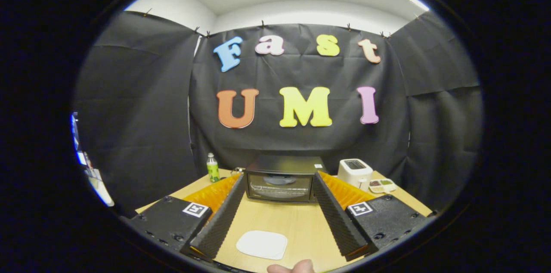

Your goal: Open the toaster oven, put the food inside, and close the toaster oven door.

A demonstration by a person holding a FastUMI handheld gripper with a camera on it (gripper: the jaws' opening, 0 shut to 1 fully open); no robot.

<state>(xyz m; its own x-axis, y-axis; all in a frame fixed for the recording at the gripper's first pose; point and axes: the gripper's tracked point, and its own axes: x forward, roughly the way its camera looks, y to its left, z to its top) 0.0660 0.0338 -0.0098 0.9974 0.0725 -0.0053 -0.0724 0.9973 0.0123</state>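
Observation:
A black toaster oven [280, 179] stands at the far side of the wooden table [297, 221], its glass door shut and facing me. My gripper [280, 184] is open wide, its two ribbed black fingers [219, 217] reaching toward the oven's two sides from some way short of it. Nothing is held between them. A flat white slice of food [262, 244] lies on the table between the fingers, close to me. A fingertip of a person's hand [292, 268] shows just below it.
A white pop-up toaster [354, 172] stands right of the oven, with a small divided dish [382, 185] beside it. A green bottle [212, 168] stands left of the oven. Black cloth walls close in the table on three sides.

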